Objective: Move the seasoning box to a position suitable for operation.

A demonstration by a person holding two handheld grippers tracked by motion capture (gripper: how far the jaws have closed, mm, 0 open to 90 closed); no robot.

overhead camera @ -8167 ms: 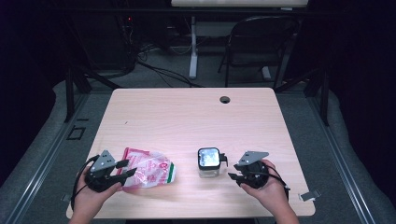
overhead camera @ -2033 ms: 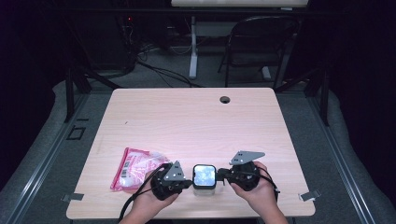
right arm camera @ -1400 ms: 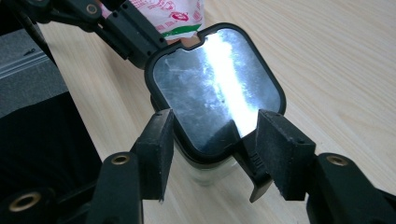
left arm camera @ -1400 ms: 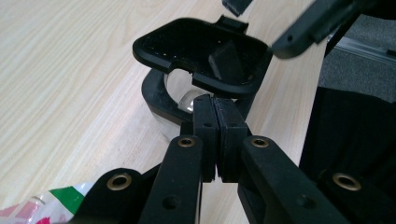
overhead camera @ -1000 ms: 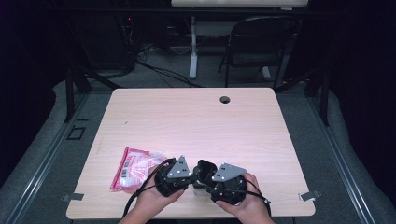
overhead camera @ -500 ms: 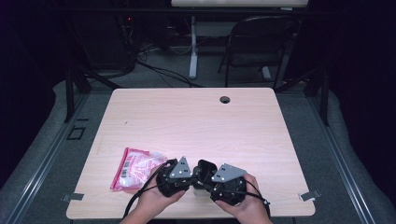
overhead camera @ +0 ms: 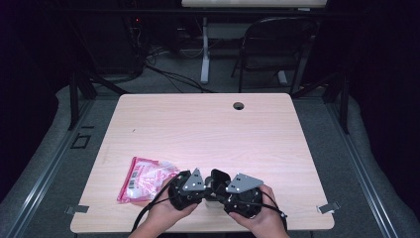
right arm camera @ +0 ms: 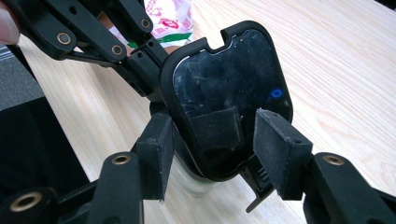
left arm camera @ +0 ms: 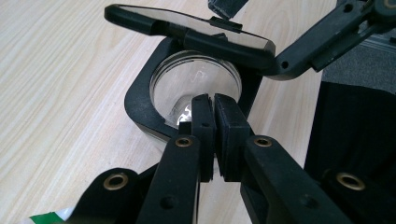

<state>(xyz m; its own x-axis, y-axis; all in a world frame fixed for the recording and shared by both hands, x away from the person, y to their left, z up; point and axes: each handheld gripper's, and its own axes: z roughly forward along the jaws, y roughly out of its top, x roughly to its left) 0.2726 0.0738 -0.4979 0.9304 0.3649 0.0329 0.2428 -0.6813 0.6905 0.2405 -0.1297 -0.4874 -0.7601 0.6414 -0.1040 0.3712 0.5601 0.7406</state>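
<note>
My left gripper (left arm camera: 214, 135) has its fingers pinched narrow on the jar (left arm camera: 196, 88) rim, near the worktop (overhead camera: 208, 134) front edge beside the snack bag (overhead camera: 143, 177). My right gripper (right arm camera: 210, 149) straddles the raised lid (right arm camera: 229, 102), fingers wide; I'd swing it gently, keeping the jar steady.

Lab or test room: bare wooden table (overhead camera: 208, 134) with cable hole, folding chair (overhead camera: 277, 49) and cables on floor (overhead camera: 168, 74) beyond tongs, dark surroundings.
</note>
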